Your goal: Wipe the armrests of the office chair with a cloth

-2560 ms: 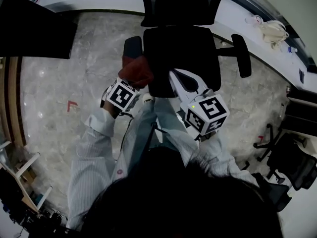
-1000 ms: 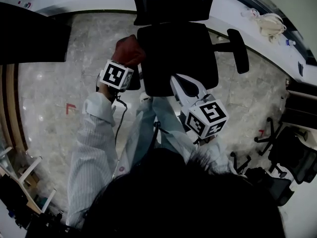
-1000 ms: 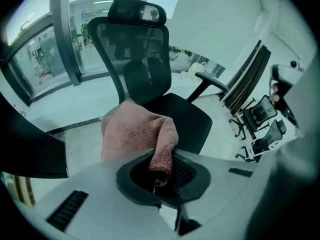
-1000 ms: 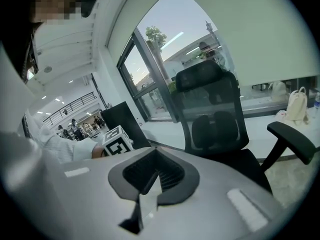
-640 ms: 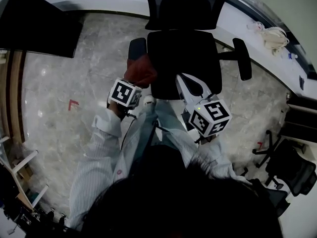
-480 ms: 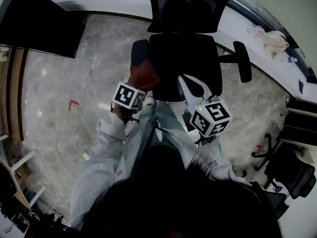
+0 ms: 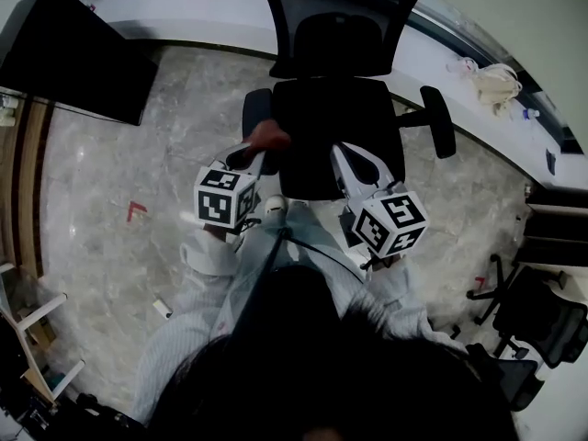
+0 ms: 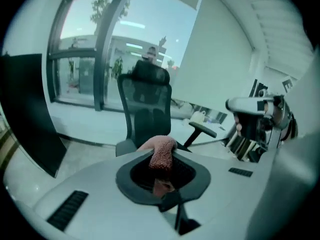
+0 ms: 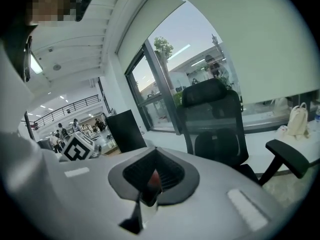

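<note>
Left gripper (image 7: 254, 153) is clamped on a rust-red nubbly cloth (image 7: 269, 137); in the left gripper view a fold of it sticks up from betw. the closed jaws. Cloth sits by the front end of the black padded armrest on the person's left (image 7: 255, 110), beside the seat of the black mesh-back office chair (image 7: 333, 131); prob. lifted just clear of the pad, though contact can't be told from above. Right gripper (image 7: 343, 153) hangs over the seat front, jaws together, nothing held. Progress, as a judgement: wiping is at the left armrest at most; no pic shows which pads are clean; the other black armrest (image 7: 437, 121) is well apart from the cloth and looks yet to do.
</note>
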`<state>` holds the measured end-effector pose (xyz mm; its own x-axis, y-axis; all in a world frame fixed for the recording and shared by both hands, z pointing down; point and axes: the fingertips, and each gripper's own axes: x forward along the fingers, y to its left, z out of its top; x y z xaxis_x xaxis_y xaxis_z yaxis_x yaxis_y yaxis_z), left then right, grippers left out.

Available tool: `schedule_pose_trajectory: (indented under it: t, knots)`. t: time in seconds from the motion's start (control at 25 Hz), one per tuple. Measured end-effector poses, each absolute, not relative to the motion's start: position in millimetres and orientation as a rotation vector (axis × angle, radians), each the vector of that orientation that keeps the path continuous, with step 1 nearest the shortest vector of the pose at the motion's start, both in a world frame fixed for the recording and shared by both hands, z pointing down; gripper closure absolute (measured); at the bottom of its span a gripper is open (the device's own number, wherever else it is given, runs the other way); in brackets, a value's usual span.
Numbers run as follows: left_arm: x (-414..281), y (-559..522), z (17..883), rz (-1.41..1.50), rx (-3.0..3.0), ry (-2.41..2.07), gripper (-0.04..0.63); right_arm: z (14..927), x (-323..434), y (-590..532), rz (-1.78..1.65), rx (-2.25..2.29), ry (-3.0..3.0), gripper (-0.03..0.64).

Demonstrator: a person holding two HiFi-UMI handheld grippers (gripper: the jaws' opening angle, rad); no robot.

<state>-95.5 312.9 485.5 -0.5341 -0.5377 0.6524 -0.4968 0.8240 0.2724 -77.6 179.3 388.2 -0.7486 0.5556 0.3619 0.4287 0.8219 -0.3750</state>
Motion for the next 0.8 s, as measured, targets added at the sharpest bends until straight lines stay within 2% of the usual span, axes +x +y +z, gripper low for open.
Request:
schedule_pose_trajectory:
  t: [0.32, 0.8]
  knots:
    - [-114.3, 313.7, 291.5, -0.068, 0.757, -2.819, 0.571, 318.8, -77.2, 171.5, 0.316, -0.758, -2.705, 0.615]
    - [-105.6, 285.4, 273.8, -0.077, 0.888, -2.788, 0.571, 287.1, -66.7, 143.0, 0.33, -0.629, -2.815, 0.615]
